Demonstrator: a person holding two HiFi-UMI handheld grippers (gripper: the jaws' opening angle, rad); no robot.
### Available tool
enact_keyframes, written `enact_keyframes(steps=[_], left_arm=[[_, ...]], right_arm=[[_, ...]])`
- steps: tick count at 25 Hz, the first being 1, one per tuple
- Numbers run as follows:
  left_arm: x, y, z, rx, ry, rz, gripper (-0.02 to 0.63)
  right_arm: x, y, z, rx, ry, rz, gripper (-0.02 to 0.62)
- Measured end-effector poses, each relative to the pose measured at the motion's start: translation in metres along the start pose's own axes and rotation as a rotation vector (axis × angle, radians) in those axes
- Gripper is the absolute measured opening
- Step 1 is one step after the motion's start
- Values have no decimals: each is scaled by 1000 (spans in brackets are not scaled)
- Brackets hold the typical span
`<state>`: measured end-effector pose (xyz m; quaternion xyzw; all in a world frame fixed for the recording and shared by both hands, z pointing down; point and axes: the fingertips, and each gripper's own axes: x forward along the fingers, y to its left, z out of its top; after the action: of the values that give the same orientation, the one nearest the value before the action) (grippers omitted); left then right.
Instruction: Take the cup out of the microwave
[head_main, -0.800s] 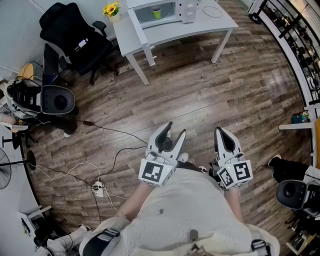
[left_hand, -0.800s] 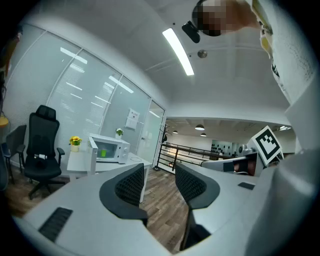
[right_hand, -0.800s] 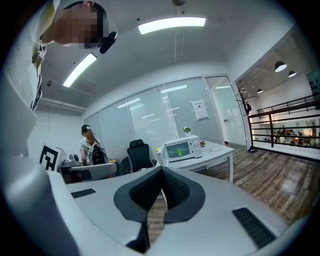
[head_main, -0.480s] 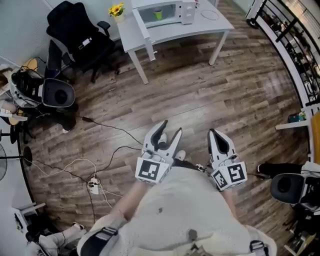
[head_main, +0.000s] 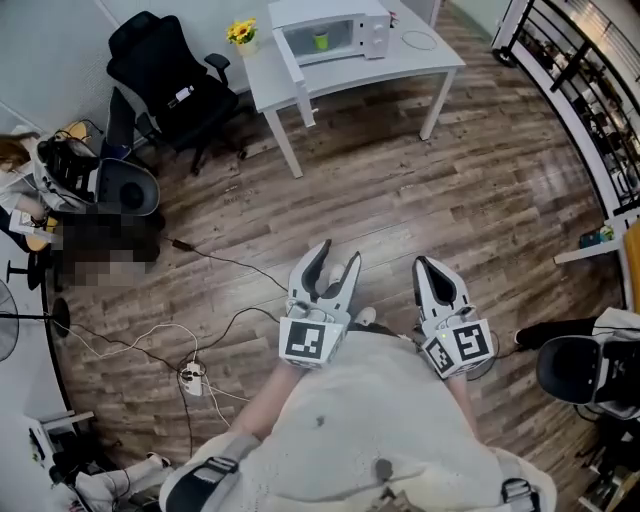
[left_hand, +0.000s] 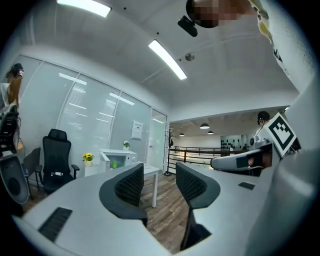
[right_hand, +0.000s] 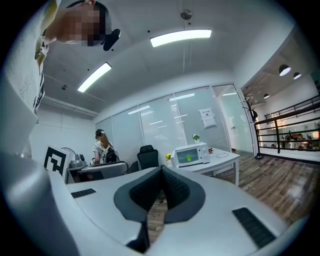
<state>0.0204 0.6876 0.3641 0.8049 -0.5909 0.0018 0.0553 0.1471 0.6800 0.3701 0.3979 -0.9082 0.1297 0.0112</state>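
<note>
A white microwave (head_main: 330, 25) stands on a white table (head_main: 400, 60) far across the room, its door swung open to the left. A small green cup (head_main: 321, 40) sits inside it. The microwave (right_hand: 190, 154) and cup (right_hand: 189, 158) also show in the right gripper view, and the cup (left_hand: 114, 164) is tiny in the left gripper view. My left gripper (head_main: 337, 252) is held at waist height over the wood floor, jaws apart with nothing between them (left_hand: 159, 175). My right gripper (head_main: 425, 263) is beside it, its pads pressed together and empty (right_hand: 161, 172). Both are far from the table.
A black office chair (head_main: 170, 80) stands left of the table, with a yellow flower pot (head_main: 242, 32) on the table's corner. Cables and a power strip (head_main: 190, 377) lie on the floor at the left. A railing (head_main: 590, 80) runs along the right, and a person sits at a desk (right_hand: 102, 150).
The table and microwave have slid down and right in the head view, a little closer. Both grippers keep about the same place and the same jaw positions.
</note>
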Motion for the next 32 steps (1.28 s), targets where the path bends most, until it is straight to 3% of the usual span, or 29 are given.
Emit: enact_keyframes(steps=[5,9,16,22,32], left_arm=[[14,1,0,40,-15,17,218],[26,2,-2,34,5,22,250],[75,11,-5,0,9,11,250],[133,12,-3,46,-1,-73,249],[237,48,17,6,-9,-133,249]], right_arm=[[0,-13,0,-3,14,-9,6],[4,-29,-2,-3,32,-49,8],[29,-61,2,5,40,-96,8],[57,-104,6,8,48,-166,8],[142,-153,42,-20,47,-183,8]])
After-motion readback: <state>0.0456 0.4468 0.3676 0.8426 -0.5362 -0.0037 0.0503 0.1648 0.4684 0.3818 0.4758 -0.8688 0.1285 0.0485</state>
